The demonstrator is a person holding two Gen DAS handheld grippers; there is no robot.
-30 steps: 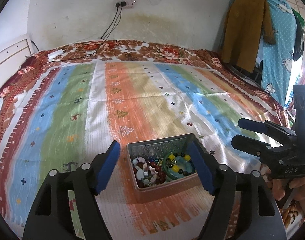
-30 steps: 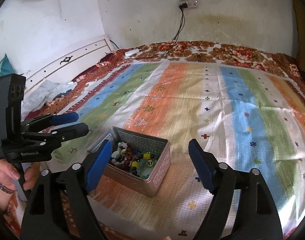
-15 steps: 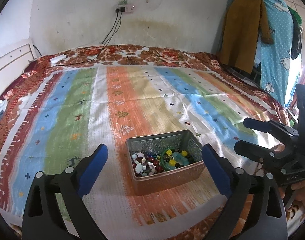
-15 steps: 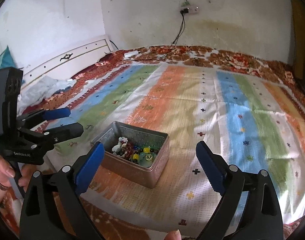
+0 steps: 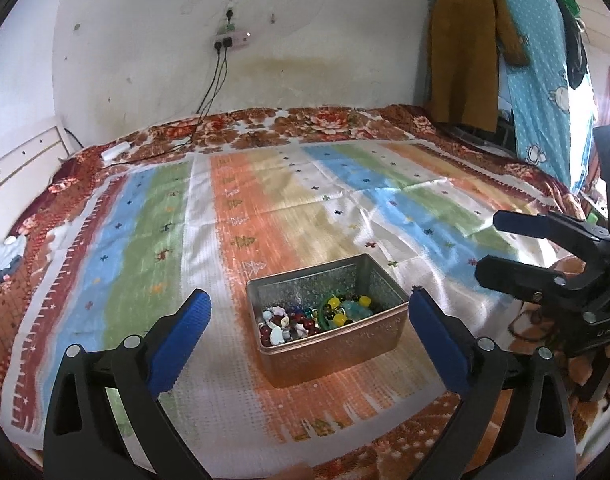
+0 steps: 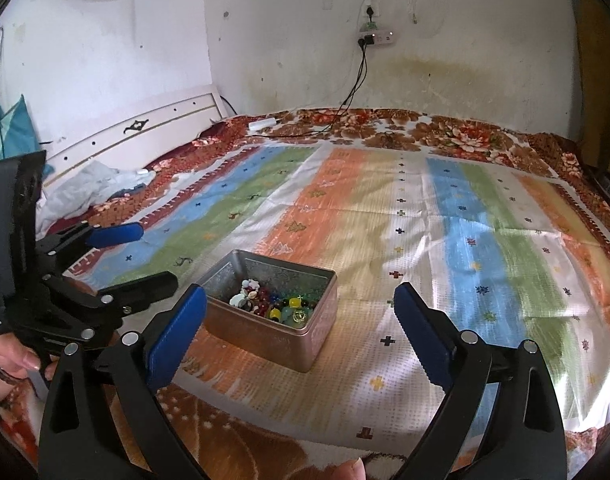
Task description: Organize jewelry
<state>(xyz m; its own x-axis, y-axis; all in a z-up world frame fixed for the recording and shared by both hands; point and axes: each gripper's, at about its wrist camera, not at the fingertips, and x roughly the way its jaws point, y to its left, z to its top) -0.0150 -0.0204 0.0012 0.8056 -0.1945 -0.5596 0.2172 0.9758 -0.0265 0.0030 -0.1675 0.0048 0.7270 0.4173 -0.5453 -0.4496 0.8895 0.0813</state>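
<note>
The left gripper (image 5: 307, 316) stands wide open with nothing in its grip, its blue-padded jaws having just been spreading to either side of the rectangular silver metal tin (image 5: 337, 350), clear of its walls. The right gripper (image 6: 301, 310) is likewise wide open and empty; the tin (image 6: 265, 336) lies at its ten o'clock. Inside the tin sits a heap of coloured bead jewelry (image 5: 317, 316). The tin rests on a striped woven bedspread (image 5: 305, 208), at six o'clock near its front edge.
</note>
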